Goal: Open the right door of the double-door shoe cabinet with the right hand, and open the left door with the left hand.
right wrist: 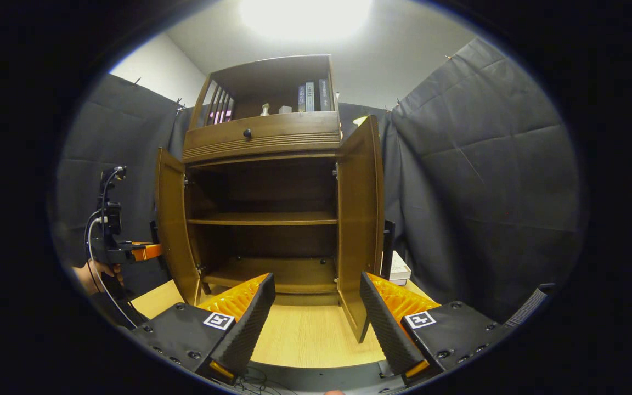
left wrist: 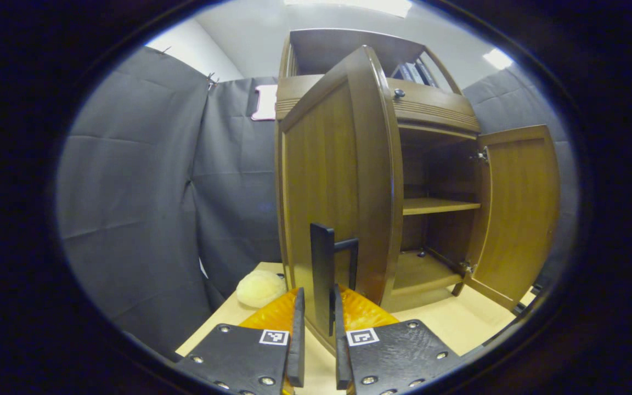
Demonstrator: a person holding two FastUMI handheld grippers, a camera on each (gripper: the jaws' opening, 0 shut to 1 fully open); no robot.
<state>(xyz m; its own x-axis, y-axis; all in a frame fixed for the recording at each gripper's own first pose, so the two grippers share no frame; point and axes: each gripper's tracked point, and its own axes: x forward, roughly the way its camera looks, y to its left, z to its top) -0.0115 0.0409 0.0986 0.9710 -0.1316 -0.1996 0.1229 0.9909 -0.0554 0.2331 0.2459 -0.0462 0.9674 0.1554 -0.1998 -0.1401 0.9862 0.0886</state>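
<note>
I am holding my left gripper (left wrist: 319,329) clenched on the dark bar handle (left wrist: 322,274) of the left door (left wrist: 327,181), with a finger pressing on each side of the bar. The door is standing swung well out from the shoe cabinet (right wrist: 264,144), its edge turned toward me. In the right gripper view that gripper (right wrist: 148,251) is showing beside the left door's outer face, with a hand (right wrist: 92,272) below it.

My right gripper (right wrist: 316,312) is hanging released, fingers spread wide and gripping nothing, in front of the cabinet's open middle. The right door (right wrist: 360,219) is standing open, apart from my fingers. Between the doors an inner shelf (right wrist: 264,219) and the cabinet floor are lying bare.

The cabinet is standing on the light wood worktop (right wrist: 305,340). A pale round thing (left wrist: 261,288) is lying on the worktop left of the cabinet, and books (right wrist: 310,96) are standing in the top compartment above the drawer knob (right wrist: 247,133).
</note>
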